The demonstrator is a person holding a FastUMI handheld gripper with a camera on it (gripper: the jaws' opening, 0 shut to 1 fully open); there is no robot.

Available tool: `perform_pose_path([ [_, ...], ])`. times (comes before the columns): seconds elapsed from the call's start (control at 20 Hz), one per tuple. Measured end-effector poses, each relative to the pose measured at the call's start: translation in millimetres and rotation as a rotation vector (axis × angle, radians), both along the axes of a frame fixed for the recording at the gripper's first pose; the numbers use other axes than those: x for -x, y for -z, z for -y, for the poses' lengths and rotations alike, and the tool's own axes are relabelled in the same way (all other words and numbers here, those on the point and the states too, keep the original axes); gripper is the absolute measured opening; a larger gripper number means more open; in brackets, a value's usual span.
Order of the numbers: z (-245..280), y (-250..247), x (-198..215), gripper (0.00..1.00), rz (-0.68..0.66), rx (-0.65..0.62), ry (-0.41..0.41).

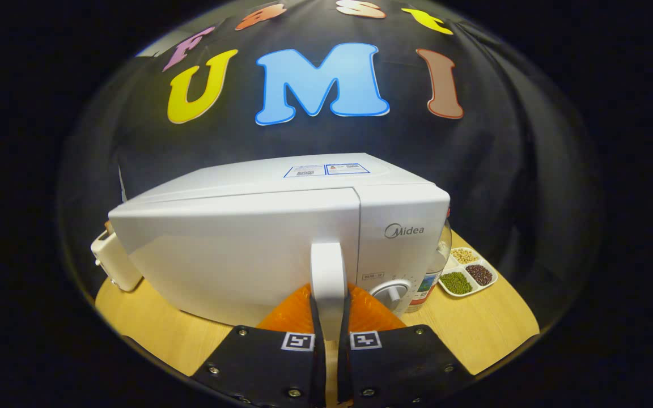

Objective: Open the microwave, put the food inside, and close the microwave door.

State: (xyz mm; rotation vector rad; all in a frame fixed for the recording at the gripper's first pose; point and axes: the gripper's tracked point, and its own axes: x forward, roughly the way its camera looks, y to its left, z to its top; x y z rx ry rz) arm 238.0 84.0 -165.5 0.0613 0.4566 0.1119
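Gripper is clamped narrow on the microwave's door handle, both fingers pressing its sides near the lower end; the handle stands upright between them. The microwave sits on the wooden table, directly ahead at 12 o'clock, door apparently shut or nearly so, the seam against the control panel reading flush. Control dial lies just beyond the right finger at about 1 o'clock. A divided dish of beans rests on the table at 2 o'clock, past a glass jar tucked beside the oven's right side. A small white object sits at the left corner, 10 o'clock. Judgement: handle is stiff, smooth plastic, likely slippery, so a firm grip low or mid-bar suits; door should swing on a left hinge, needing an arcing pull. The oven is heavy enough to stay put. Dish looks light, contents loose and spillable; keep level.
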Motion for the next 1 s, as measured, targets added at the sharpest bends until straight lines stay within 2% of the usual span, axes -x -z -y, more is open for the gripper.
perform_pose_path([
  [0.05,0,-1,0,0.08,0.001,-0.002,-0.008],
  [0.1,-1,0,0,0.03,-0.004,0.002,-0.017],
  [0.3,-1,1,3,0.03,-0.015,0.019,-0.014],
  [0.45,-2,-2,24,0.03,-0.009,0.027,-0.024],
  [0.6,-5,-1,46,0.03,-0.059,0.004,-0.019],
  [1.0,-23,-5,109,0.03,-0.099,0.013,-0.07],
])
